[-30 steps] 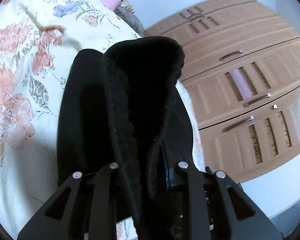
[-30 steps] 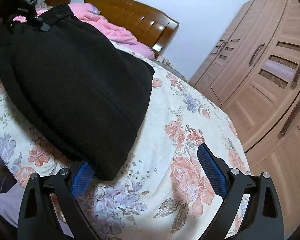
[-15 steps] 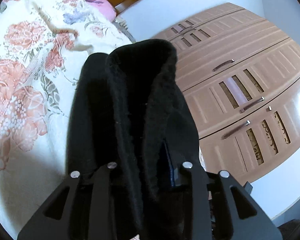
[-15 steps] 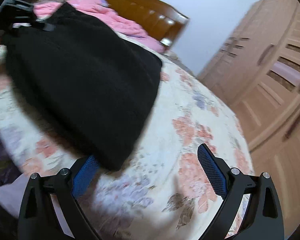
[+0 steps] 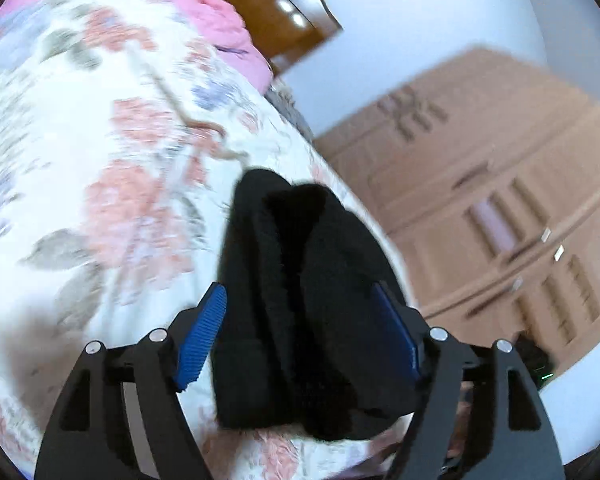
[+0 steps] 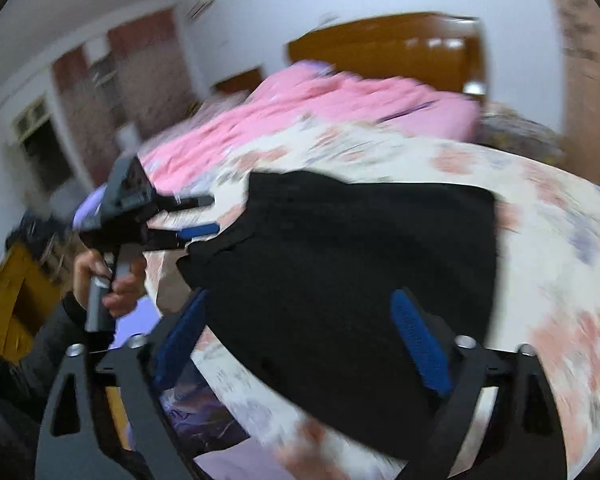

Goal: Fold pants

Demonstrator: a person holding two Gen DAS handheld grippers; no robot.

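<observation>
The black pants lie folded in a thick bundle on the floral bed sheet. My left gripper straddles their near end. Its jaws are opening, and the blue pads stand off the cloth. In the right wrist view the pants spread flat over the sheet, and my right gripper hovers over their near edge. Its jaws are closing, wide apart, with the pads gripping nothing. A hand holds the left gripper at the pants' left edge.
A pink quilt is heaped at the head of the bed below a wooden headboard. A brown wardrobe stands to the right of the bed. Purple cloth and a yellow object sit beside the bed's near edge.
The left jaws have spread and let go of the pants, which have dropped lower onto the sheet. The right gripper has risen and swung left, so the pants now lie under its fingers.
</observation>
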